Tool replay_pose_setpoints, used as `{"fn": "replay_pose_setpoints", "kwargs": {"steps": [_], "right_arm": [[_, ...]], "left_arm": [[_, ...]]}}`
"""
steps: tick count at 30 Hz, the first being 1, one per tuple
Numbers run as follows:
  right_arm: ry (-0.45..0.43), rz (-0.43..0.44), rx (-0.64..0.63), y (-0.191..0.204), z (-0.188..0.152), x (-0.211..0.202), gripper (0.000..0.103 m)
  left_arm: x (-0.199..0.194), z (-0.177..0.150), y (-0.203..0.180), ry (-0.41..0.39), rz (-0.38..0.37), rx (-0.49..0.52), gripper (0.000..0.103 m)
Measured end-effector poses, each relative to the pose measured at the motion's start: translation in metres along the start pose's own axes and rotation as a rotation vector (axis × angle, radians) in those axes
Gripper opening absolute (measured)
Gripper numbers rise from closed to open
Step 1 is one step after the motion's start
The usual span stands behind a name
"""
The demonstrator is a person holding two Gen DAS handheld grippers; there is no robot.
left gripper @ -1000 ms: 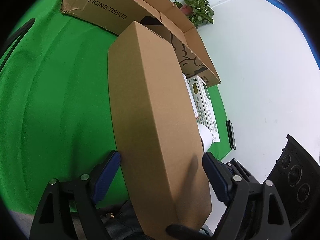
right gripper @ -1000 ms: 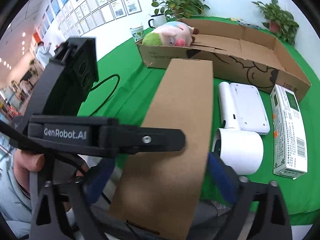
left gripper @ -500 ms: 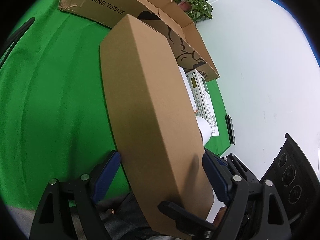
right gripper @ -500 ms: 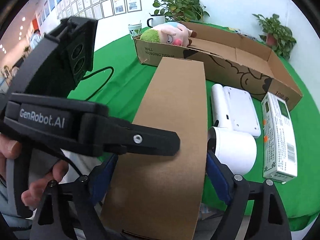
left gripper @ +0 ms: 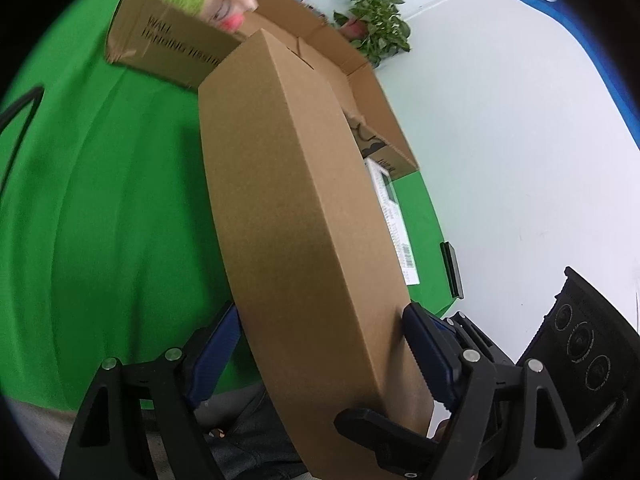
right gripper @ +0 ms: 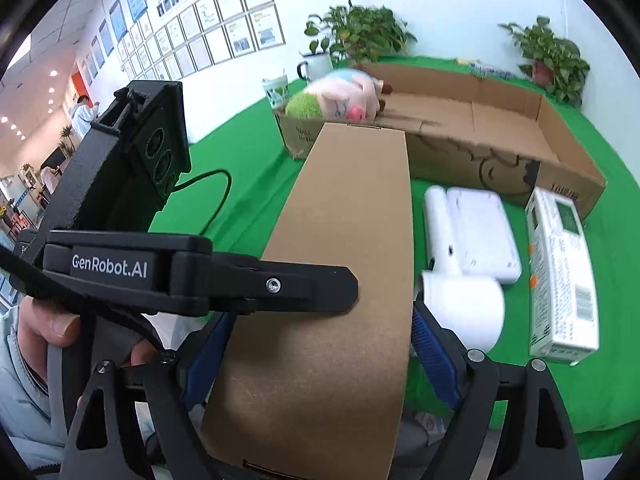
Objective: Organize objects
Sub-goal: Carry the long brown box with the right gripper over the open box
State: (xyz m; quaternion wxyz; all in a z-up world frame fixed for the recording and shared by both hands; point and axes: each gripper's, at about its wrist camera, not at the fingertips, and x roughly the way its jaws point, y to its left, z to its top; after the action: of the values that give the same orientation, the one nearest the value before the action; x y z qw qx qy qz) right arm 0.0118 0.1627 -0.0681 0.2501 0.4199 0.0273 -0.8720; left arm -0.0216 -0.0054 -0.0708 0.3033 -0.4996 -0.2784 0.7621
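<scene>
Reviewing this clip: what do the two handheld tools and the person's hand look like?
Both tools are matte black plastic frames with silver screws and blue ribbed pads. The left tool carries white "GenRobot.AI" lettering and a sensor block with round lenses. A bare hand grips it, beside a light grey-blue sleeve.

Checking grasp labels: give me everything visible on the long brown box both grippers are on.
The long brown box is plain, unprinted corrugated cardboard, closed, flat and narrow, with crisp folded edges and a tab slot at its near end. It is held above the green cloth, its far end pointing at the open carton near the plush toy. The left gripper and right gripper each clamp its near end across the width, blue pads pressed on both long sides.
</scene>
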Motion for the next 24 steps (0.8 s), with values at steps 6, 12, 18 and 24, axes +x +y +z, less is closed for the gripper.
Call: {"fn": "replay_pose_setpoints", "kwargs": {"steps": [6, 12, 18, 24], "right_arm": [[-0.093, -0.023, -0.01, 0.001, 0.019, -0.026, 0.084], [-0.188, -0.083, -0.022, -0.002, 0.048, -0.048, 0.082], [-0.265, -0.13, -0.022, -0.01, 0.084, -0.061, 0.081], [-0.308, -0.151, -0.024, -0.014, 0.122, -0.067, 0.081]], "left_arm": [[-0.017, 0.019, -0.037, -0.046, 0.01, 0.1, 0.081], [-0.029, 0.048, -0.077, -0.086, 0.015, 0.211, 0.081], [-0.036, 0.081, -0.109, -0.125, 0.014, 0.29, 0.081], [-0.048, 0.111, -0.121, -0.157, 0.009, 0.32, 0.081]]}}
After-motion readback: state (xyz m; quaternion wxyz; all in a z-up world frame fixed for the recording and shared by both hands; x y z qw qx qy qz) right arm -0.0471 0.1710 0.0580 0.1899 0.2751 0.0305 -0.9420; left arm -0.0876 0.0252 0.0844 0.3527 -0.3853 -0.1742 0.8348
